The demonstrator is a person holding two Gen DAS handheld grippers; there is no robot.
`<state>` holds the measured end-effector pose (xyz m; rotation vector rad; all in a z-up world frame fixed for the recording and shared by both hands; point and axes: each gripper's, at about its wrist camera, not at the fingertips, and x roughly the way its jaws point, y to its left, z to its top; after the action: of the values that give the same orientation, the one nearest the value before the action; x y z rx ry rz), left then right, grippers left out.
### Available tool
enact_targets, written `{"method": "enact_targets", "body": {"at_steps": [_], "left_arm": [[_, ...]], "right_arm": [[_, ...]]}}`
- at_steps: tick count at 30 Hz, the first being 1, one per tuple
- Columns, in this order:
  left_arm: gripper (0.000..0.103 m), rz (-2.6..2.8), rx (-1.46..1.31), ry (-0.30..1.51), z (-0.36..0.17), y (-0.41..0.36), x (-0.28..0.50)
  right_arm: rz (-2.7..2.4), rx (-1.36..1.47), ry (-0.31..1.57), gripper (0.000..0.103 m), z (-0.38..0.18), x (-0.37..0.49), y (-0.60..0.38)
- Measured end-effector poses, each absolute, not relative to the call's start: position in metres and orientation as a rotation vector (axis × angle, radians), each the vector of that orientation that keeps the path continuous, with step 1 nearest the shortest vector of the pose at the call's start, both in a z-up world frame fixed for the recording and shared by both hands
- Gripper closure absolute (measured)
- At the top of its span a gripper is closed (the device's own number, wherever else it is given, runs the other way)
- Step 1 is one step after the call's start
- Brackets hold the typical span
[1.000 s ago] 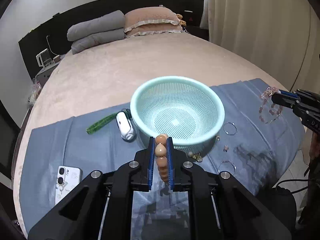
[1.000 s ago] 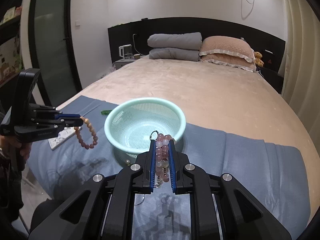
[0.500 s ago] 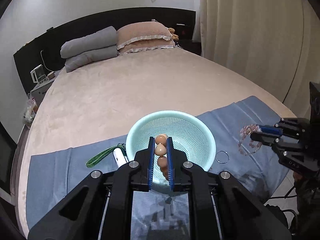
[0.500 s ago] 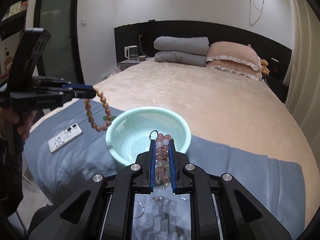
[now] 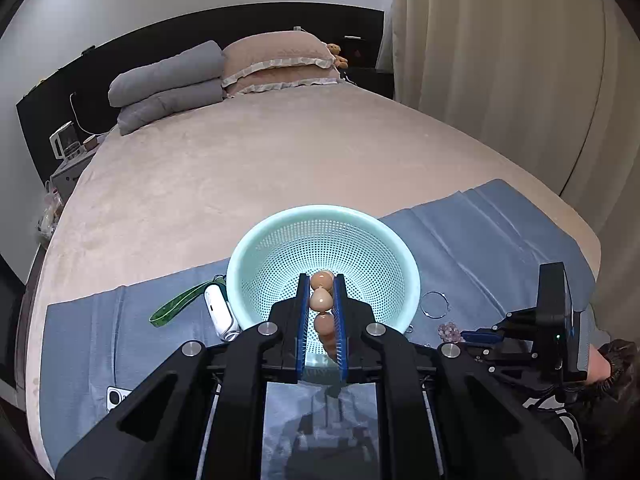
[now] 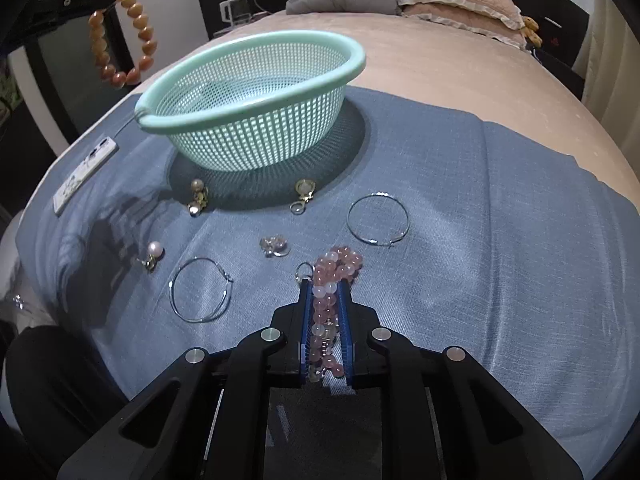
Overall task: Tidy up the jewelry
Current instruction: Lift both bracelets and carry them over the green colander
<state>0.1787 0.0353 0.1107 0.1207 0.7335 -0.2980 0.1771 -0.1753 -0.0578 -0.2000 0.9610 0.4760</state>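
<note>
A beige bed point(image 5: 280, 168) under a blue cloth point(image 6: 460, 200) fills the bedroom. Since a second ago the right gripper point(image 6: 324, 292) has dropped low beside the mint basket point(image 6: 256, 64), fingers clamped on the pink bracelet point(image 6: 338, 266). The left gripper point(image 5: 322, 292), above the basket, pinches the amber bracelet point(image 6: 120, 36). 2 hoops point(image 6: 378, 220), earrings point(image 6: 154, 254) and a phone point(image 6: 86, 174) lie near the basket.

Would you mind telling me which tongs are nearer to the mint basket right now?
Left. The left tongs, shut on the orange bead bracelet, hang over the mint basket. The right tongs, holding the pink bead bracelet, sit low over the blue cloth, short of it.
</note>
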Motion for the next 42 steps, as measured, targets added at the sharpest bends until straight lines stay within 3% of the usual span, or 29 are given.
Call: {"method": "enact_targets", "body": {"at_steps": [5, 12, 32, 42], "left_arm": [[0.091, -0.296, 0.126, 0.737, 0.111, 0.033, 0.179], [0.091, -0.302, 0.130, 0.745, 0.110, 0.032, 0.179], [0.091, -0.321, 0.116, 0.730, 0.112, 0.031, 0.200], [0.091, -0.333, 0.093, 0.737, 0.105, 0.029, 0.224]], "right_arm": [[0.481, -0.190, 0.962, 0.088, -0.058, 0.175, -0.181], [0.484, -0.108, 0.937, 0.097, -0.041, 0.175, -0.201], [0.567, -0.156, 0.540, 0.097, 0.146, 0.194, -0.178], [0.621, -0.176, 0.485, 0.097, 0.173, 0.231, -0.145]]}}
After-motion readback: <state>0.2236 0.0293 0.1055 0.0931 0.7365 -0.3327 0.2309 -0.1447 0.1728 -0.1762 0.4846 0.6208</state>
